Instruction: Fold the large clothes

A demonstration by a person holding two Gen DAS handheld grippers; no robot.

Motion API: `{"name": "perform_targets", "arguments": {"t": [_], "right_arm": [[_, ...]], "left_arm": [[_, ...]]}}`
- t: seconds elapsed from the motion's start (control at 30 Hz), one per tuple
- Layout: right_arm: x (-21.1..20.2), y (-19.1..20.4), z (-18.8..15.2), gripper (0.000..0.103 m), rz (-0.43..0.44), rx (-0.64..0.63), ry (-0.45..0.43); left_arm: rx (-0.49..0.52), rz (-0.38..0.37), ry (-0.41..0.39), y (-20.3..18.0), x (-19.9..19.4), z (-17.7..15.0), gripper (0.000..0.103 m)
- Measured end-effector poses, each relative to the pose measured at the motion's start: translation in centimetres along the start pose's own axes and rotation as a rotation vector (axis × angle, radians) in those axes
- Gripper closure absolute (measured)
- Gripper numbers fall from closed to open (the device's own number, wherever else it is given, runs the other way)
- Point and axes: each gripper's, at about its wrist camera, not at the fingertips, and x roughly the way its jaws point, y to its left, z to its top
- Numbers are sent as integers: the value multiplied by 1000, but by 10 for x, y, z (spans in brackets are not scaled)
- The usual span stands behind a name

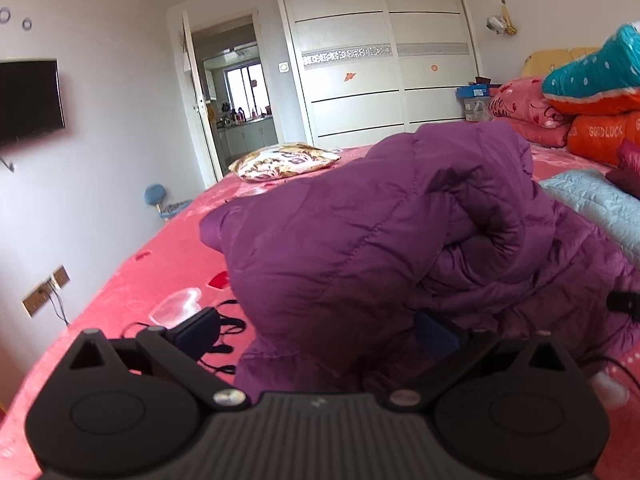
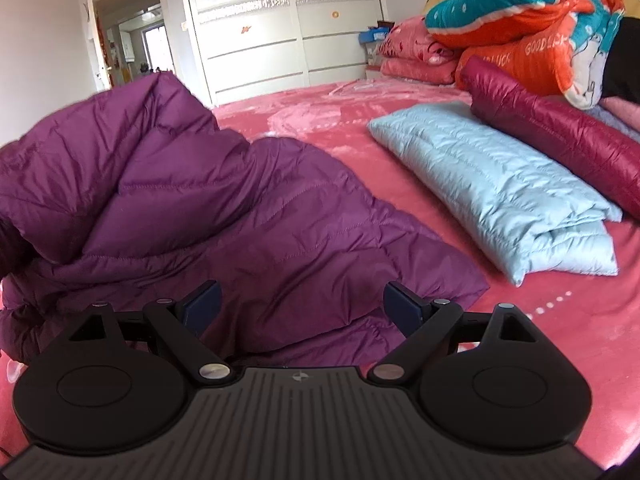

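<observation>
I had the purple down coat (image 2: pixel 224 208) bunched on the pink bed (image 2: pixel 540 340). My right gripper (image 2: pixel 301 306) stood spread, empty, over its hem; my left gripper (image 1: pixel 320 336) looked spread too, fabric possibly between.

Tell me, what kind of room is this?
Most likely a bedroom in a home. A big bed with a pink blanket fills the view, a tall white wardrobe stands against the wall, and folded quilts are stacked near the headboard.
</observation>
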Motion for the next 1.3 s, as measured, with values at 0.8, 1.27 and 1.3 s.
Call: {"name": "perform_targets", "arguments": {"t": [0.8, 1.27, 1.3], "right_arm": [[37, -1, 9, 0, 36, -23, -41], [38, -10, 10, 0, 35, 22, -76], [38, -10, 9, 0, 39, 26, -78]], "left_arm": [[37, -141, -151, -92, 118, 133, 2], [242, -307, -27, -175, 186, 215, 5], [236, -337, -22, -171, 178, 212, 5]]}}
